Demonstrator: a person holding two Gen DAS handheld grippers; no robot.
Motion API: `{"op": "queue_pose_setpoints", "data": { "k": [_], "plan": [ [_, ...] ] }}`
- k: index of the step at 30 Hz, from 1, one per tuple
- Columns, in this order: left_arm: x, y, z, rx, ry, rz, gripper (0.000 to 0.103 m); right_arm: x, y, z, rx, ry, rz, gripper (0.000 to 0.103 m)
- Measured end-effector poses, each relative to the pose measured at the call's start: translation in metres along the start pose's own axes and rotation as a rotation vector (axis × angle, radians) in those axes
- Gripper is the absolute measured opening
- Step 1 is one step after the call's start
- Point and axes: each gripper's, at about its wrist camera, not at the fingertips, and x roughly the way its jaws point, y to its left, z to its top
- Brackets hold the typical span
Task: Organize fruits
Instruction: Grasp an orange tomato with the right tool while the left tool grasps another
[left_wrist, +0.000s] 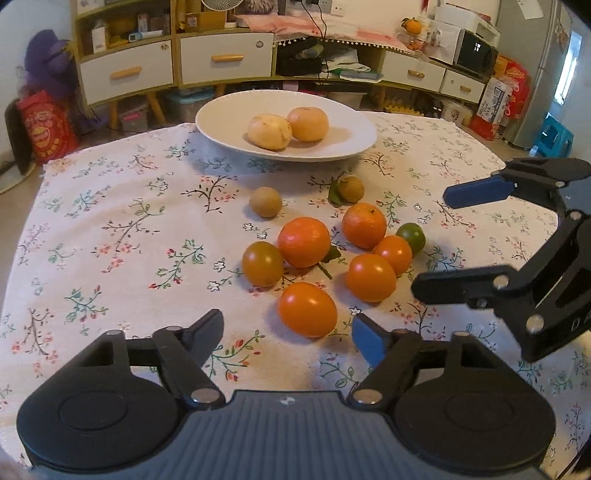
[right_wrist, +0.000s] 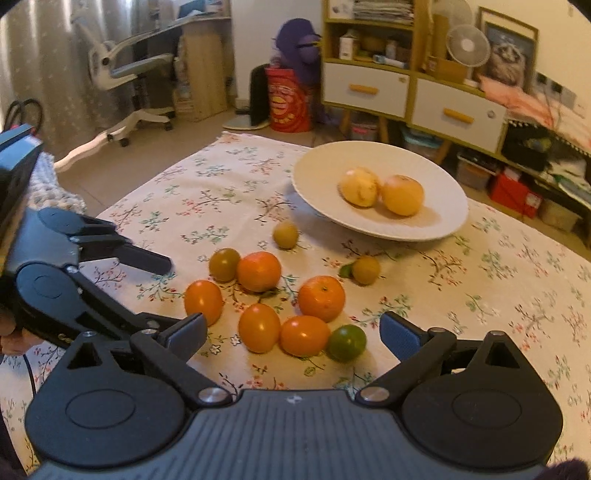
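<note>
- We find the left tongs (left_wrist: 288, 332) part open with nothing between the jaws; the nearest orange tomato (left_wrist: 307, 309) lies just ahead of the tips, untouched.
- The right tongs (right_wrist: 293, 328) stand wide open and empty, hanging above the near side of the fruit cluster without contact.
- The loose fruit sits near the middle of the worktop (left_wrist: 110, 229), on a floral cloth: two mandarins (left_wrist: 303, 242), three orange tomatoes, one brownish-green tomato (left_wrist: 262, 263), one green tomato (left_wrist: 411, 237) and two small tan fruits (left_wrist: 265, 201) closer to the far edge.
- Several pieces touch one another, so we judge that lifting one may nudge its neighbours into rolling.
- Handling, in our judgement: the tomatoes are light, smooth-skinned and easily bruised; they call for a gentle close across the widest part.
- The mandarins look firmer, with a duller rind that should grip better; one has a leaf and stem beneath it, which we would avoid pinching.
- All pieces are round and free to roll on the cloth.
- Container: one white oval plate (left_wrist: 221, 110) stands toward the far edge of the worktop and holds two pale yellow fruits (left_wrist: 269, 131), touching, near its centre.
- Ample bare plate remains around them.
- We see no other container on the worktop.
</note>
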Motion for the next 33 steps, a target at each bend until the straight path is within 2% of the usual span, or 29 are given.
{"op": "queue_pose_setpoints", "data": {
  "k": [7,12,17,24,33],
  "plan": [
    [0.007,-0.001,0.003,0.004,0.004,-0.027,0.034,0.006,0.004,0.000,-0.028,0.024,0.025,0.081],
    [0.008,-0.007,0.005,0.024,0.011,-0.029,0.013,0.008,0.008,-0.001,-0.040,0.044,0.050,0.068],
    [0.007,-0.007,0.007,0.033,0.023,0.003,0.013,0.011,0.012,-0.002,-0.047,0.058,0.076,0.057],
    [0.004,0.001,0.007,0.010,0.042,0.011,0.013,0.015,0.016,0.003,-0.043,0.073,0.118,0.040],
    [0.001,0.003,0.004,0.012,0.053,0.016,0.013,0.027,0.022,0.007,-0.047,0.089,0.093,0.038]
  ]
}}
